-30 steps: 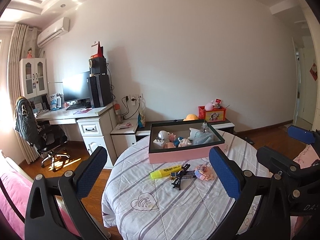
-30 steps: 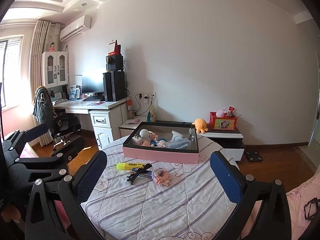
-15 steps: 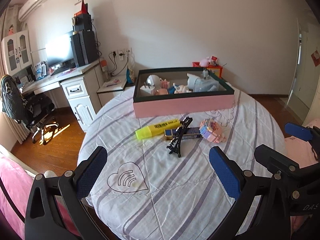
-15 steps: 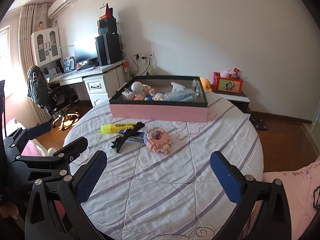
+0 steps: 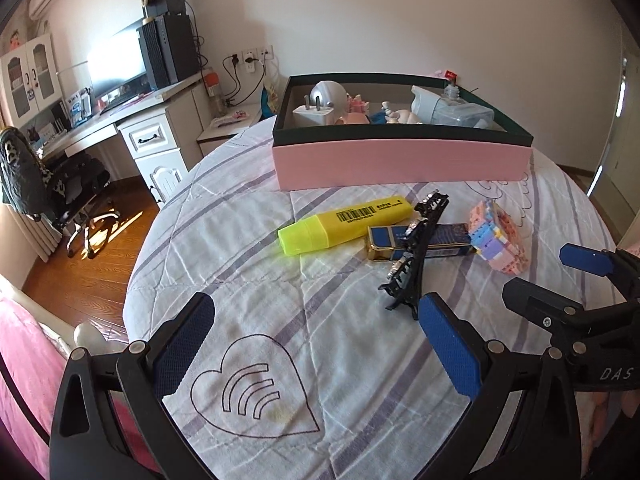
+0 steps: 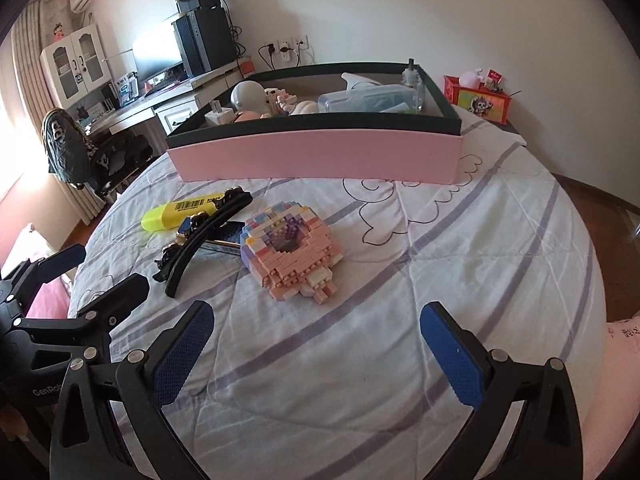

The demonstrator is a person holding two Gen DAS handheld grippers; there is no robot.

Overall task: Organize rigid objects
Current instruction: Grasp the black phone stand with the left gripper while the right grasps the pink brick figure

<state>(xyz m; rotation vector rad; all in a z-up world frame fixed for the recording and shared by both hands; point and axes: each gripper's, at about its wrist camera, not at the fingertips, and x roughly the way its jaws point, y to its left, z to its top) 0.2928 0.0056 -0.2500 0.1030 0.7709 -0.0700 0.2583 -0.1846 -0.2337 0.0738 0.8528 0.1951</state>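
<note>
1. Bedroom daylight falls on a round table under a white quilted cloth with purple stripes [image 6: 500, 240], which fills the lower half of both views.
2. At the right wrist view's centre lies a pastel pink and purple brick-built toy [image 6: 292, 250], just above the gap of the right gripper [image 6: 316, 344], whose blue-padded fingers [image 6: 450, 354] stand wide apart and hold nothing.
3. Touching the toy's left side is a blue and gold flat case [image 5: 416, 242]; a black toothed hair clip [image 5: 414, 254] lies across it, and a yellow highlighter pen [image 5: 346, 224] lies just left.
4. In the left wrist view the left gripper [image 5: 314, 342] is spread wide and empty; the clip's lower end sits just above its right-hand finger.
5. Behind the cluster, a pink-walled, dark-rimmed box [image 5: 400, 160] holds small items.
</note>
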